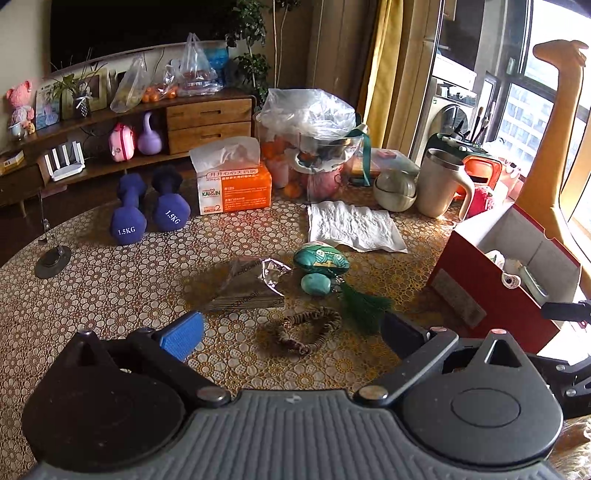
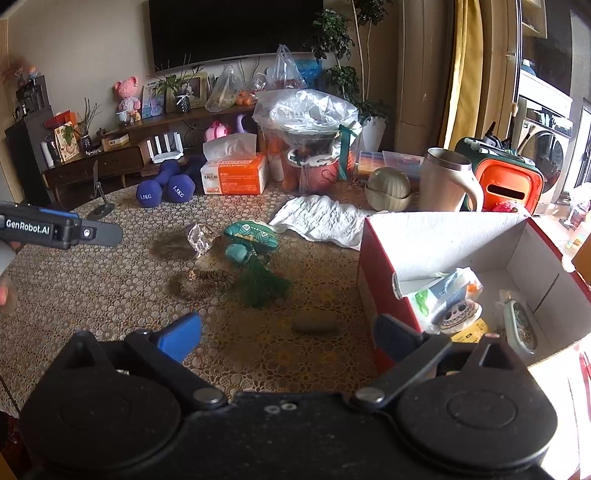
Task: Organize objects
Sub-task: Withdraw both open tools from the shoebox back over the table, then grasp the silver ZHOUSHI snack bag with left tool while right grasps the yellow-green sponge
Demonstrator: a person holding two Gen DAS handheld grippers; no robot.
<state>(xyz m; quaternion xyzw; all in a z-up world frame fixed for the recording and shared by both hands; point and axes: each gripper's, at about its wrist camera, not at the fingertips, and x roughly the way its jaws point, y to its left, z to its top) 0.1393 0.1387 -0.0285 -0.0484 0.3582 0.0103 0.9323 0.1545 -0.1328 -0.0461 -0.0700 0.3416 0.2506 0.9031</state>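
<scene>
Living room, daylit.
A dark TV (image 2: 236, 29) hung over a wooden cabinet (image 1: 207, 122); yellow curtain (image 1: 384, 74) flanked the bright window (image 1: 546, 103).

At my twelve o'clock on the patterned table (image 1: 110, 295) I see an orange tissue box (image 1: 233, 188), with two blue dumbbells (image 1: 149, 210) just beside it toward eleven. Toward one o'clock a crumpled white paper towel (image 1: 354, 227) lies flat before a plastic-wrapped fruit basket (image 1: 314, 147). A cream mug (image 1: 443, 184) stands upright near two o'clock, touching a round lidded pot (image 1: 394, 188).
</scene>
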